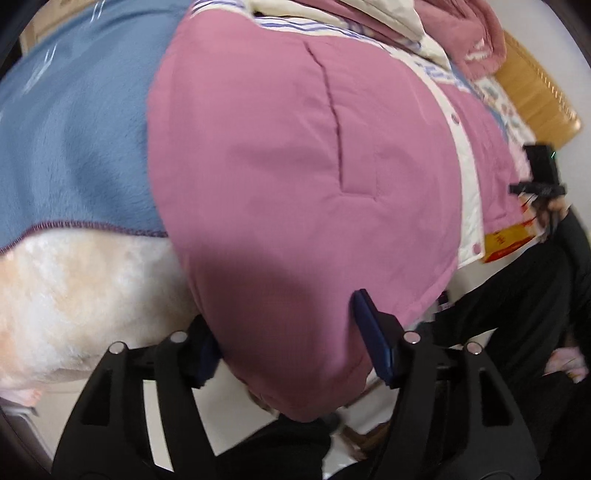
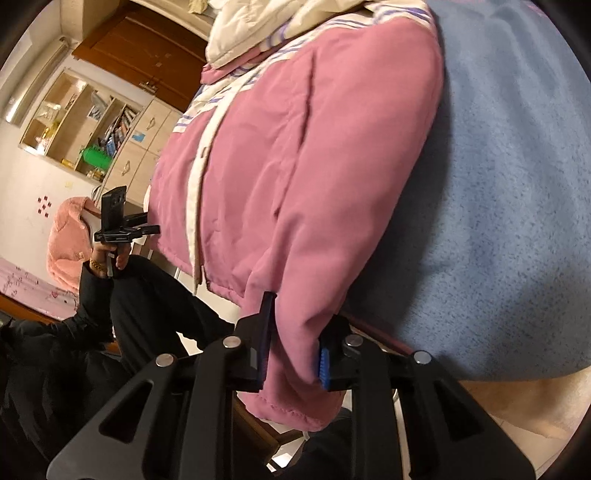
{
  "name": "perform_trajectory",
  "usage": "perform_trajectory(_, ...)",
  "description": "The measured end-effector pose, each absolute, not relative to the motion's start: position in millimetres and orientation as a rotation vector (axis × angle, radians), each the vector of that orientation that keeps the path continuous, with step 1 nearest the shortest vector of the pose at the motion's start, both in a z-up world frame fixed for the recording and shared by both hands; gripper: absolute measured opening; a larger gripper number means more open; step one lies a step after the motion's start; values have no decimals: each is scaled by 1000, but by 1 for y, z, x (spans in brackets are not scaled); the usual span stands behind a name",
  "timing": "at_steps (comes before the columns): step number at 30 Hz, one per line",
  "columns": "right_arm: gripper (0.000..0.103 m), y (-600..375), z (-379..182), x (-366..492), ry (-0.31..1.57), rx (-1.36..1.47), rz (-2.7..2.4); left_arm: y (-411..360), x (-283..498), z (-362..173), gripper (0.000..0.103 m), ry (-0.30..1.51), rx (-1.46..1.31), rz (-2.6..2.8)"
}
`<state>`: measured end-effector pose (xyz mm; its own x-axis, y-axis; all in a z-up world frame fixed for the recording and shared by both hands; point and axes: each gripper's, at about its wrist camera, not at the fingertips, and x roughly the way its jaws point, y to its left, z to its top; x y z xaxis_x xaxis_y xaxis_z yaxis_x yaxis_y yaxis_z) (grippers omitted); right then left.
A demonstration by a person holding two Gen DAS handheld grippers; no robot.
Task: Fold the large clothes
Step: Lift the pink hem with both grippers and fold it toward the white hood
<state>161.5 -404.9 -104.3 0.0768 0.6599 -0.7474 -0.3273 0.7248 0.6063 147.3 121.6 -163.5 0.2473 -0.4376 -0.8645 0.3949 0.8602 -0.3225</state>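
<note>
A pink padded jacket (image 1: pixel 288 155) with a cream button placket and striped trim lies on a blue blanket. Its lower hem hangs over the near edge. My left gripper (image 1: pixel 291 343) has its jaws wide apart, one on each side of the jacket's bottom corner. My right gripper (image 2: pixel 295 339) is closed on the other bottom corner of the jacket (image 2: pixel 295 177), the fabric pinched between its blue pads (image 2: pixel 324 365). The right gripper also shows at the right of the left wrist view (image 1: pixel 539 184), and the left gripper shows at the left of the right wrist view (image 2: pixel 122 225).
The blue blanket (image 1: pixel 74 129) and a cream fleece layer (image 1: pixel 74 288) cover the bed. More pink and cream clothes (image 1: pixel 465 33) are piled at the far side. The person's black-clad legs (image 2: pixel 155 295) are close by. A shelf unit (image 2: pixel 85 125) and wooden wardrobe (image 2: pixel 147 48) stand behind.
</note>
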Motion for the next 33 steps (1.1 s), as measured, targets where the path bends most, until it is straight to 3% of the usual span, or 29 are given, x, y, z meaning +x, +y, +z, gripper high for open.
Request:
perform_trajectory(6,18,-397,-101,160,1295,281,744,133,144,-157,27,1155,-71,-559)
perform_trajectory(10,18,-396,-101,160,1295,278,741,128,133,-145,19,1092,-15,-554)
perform_trajectory(15,15,-393,-97,159,1280,284,767,127,119,-121,14,955,4,-581)
perform_trajectory(25,12,-394,-76,160,1171,398,882,121,118,-100,13,847,-22,-618)
perform_trajectory(33,11,-392,-49,170,1011,551,992,128,131,-66,11,713,-196,-717)
